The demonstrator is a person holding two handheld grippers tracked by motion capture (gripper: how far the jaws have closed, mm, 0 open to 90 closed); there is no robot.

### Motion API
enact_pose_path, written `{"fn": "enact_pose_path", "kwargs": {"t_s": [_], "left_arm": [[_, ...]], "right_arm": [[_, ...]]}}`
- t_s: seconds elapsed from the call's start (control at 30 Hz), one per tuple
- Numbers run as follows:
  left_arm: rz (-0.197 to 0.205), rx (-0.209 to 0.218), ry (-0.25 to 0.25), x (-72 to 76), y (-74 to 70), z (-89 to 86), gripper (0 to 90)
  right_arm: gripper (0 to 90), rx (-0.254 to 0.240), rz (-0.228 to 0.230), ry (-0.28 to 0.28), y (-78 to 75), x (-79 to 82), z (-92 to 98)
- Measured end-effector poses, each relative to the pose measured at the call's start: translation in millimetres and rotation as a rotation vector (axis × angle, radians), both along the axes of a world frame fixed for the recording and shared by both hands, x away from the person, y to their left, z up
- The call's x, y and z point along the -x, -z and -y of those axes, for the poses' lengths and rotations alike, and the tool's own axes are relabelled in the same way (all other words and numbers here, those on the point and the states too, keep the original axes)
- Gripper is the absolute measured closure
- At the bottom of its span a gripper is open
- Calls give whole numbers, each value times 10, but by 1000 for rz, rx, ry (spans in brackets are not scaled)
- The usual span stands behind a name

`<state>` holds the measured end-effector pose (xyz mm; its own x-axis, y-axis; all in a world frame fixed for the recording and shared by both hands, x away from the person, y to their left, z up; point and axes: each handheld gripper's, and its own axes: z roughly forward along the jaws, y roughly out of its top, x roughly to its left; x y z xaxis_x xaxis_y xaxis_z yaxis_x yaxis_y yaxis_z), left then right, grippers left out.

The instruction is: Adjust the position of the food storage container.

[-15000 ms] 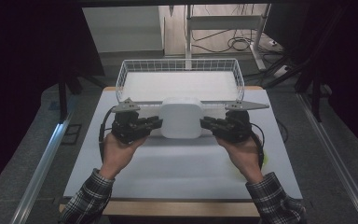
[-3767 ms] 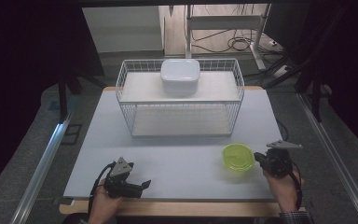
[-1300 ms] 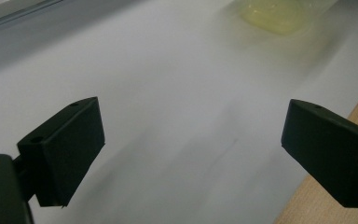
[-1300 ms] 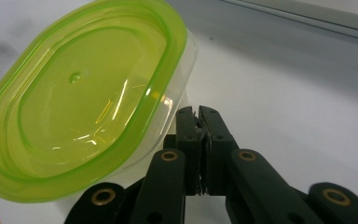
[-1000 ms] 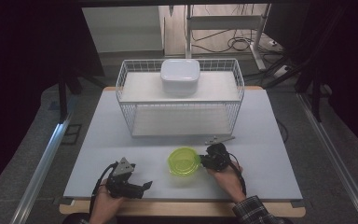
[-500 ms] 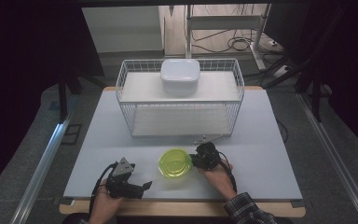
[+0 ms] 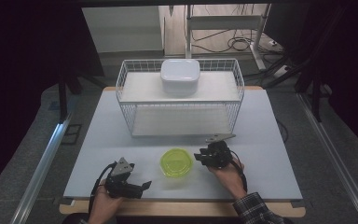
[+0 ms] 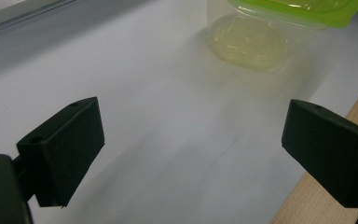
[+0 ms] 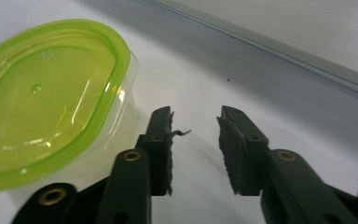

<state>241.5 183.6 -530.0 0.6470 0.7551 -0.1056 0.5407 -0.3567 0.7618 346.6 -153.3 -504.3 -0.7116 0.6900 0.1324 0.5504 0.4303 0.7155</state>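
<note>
Green-lidded container (image 7: 177, 162) upright, lid up, beside right tool (image 7: 200, 157).

Green-lidded clear container (image 7: 176, 162), upright, table's near middle

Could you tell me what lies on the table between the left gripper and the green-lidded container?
Nothing: in the left gripper view, bare white table stretches from the open left gripper to the green-lidded container. The high view shows the same gap.
</note>
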Motion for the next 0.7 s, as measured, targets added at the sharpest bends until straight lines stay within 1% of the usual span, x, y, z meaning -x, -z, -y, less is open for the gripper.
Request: {"fn": "enact_pose_path", "kwargs": {"t_s": [0.1, 0.13, 0.37, 0.47, 0.6, 0.7], "left_arm": [[3, -7, 0, 2, 0, 3, 53], [5, -10, 0, 3, -1, 5, 53], [17, -32, 2, 15, -8, 7, 48], [17, -34, 1, 15, -7, 4, 46], [19, -34, 2, 16, -9, 6, 46], [20, -35, 3, 18, -10, 10, 45]], "right_arm": [[570, -7, -3, -9, -44, 40, 67], [550, -9, 3, -12, -56, 54, 86], [359, -9, 3, -31, -104, 156, 172], [276, -13, 19, -42, -113, 213, 202], [204, -25, 26, -44, -106, 268, 223], [168, -44, 30, -46, -109, 283, 236]]}}
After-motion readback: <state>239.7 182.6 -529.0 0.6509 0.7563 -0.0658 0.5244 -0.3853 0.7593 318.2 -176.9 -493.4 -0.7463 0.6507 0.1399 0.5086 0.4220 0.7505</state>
